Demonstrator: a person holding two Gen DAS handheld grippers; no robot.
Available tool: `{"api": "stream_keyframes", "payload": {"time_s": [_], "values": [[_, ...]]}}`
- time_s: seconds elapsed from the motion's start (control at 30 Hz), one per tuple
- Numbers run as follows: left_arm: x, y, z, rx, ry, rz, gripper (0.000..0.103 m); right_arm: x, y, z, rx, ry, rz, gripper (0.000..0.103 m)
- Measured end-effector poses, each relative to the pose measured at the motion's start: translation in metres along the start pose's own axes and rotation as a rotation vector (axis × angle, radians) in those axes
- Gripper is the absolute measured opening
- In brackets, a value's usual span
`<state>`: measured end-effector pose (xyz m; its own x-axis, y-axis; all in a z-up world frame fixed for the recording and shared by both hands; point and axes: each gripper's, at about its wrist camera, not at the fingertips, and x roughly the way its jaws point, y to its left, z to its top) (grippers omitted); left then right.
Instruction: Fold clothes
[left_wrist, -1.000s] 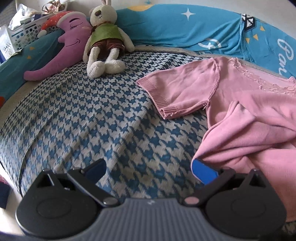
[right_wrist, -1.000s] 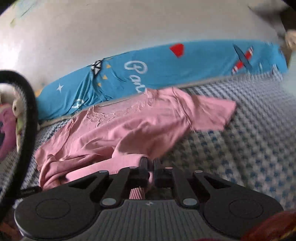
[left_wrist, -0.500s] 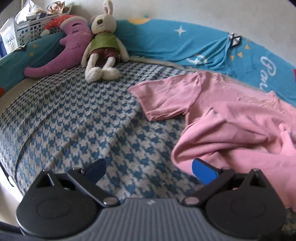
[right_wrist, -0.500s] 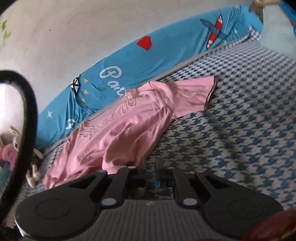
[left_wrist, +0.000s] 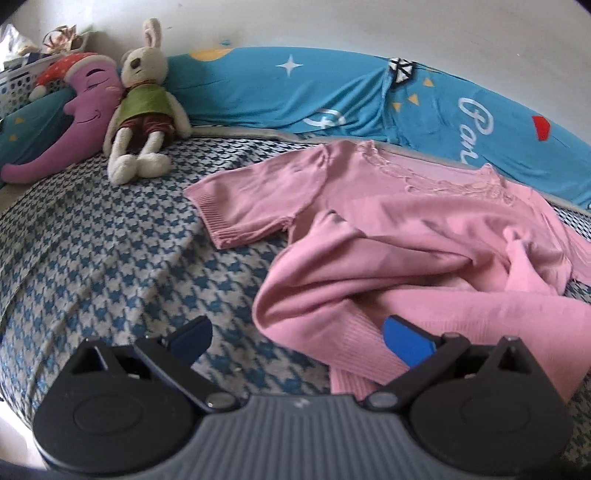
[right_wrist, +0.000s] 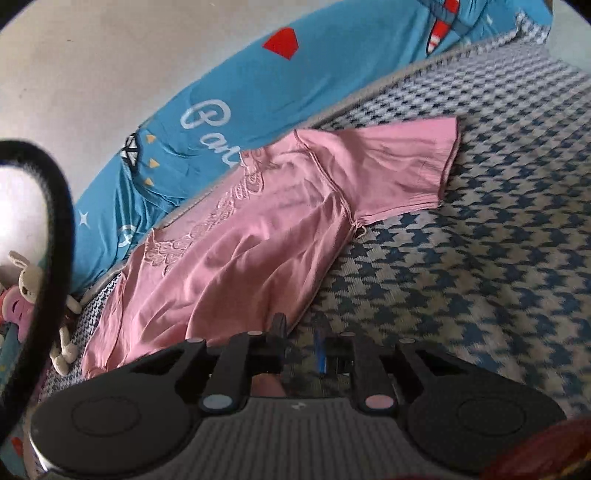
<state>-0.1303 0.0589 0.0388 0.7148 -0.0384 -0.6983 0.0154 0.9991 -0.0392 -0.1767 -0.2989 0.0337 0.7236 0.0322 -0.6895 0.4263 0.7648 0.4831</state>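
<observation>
While my left gripper (left_wrist: 297, 338) stands spread, top (left_wrist: 406, 236) bunched ahead-right on bed (left_wrist: 110, 240), hem at its right finger; right gripper (right_wrist: 301, 338) narrowly parted, top ahead-left

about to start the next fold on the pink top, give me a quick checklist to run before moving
1. Left gripper open and ready to grasp: ok, its blue pads are spread wide.
2. Pink top within the left gripper's reach: ok, the bunched hem lies partly between its fingers.
3. Right gripper has a hold on the top: cannot tell, its fingers stand a little apart at the hem edge and no cloth shows clearly between them.
4. Top lying flat: not ok, the lower body is rumpled and folded over itself.
5. Sleeves spread out: ok, both lie flat on the houndstooth cover.
6. Stuffed rabbit clear of the top: ok, it sits apart by the blue bolster.
</observation>
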Motion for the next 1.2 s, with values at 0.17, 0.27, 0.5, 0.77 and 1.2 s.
{"api": "stream_keyframes", "payload": {"time_s": [0.17,0.27,0.5,0.77,1.2], "values": [[0.003,-0.009,-0.002,0.023,-0.005,0.004,0.103,0.026,-0.012,0.009,0.091,0.056,-0.011,0.017],[0.006,-0.010,-0.002,0.034,-0.005,0.016,0.103,0.031,-0.013,0.011,0.121,0.058,0.006,0.017],[0.011,-0.011,-0.003,0.026,0.008,0.021,0.103,0.041,-0.001,0.012,0.110,0.055,0.011,0.023],[0.016,-0.010,-0.003,0.013,0.019,0.023,0.103,0.048,0.018,0.007,-0.003,0.024,-0.054,0.011],[0.017,-0.004,-0.002,-0.008,0.026,0.039,0.103,-0.005,0.007,0.028,-0.088,-0.250,-0.371,0.008]]}}
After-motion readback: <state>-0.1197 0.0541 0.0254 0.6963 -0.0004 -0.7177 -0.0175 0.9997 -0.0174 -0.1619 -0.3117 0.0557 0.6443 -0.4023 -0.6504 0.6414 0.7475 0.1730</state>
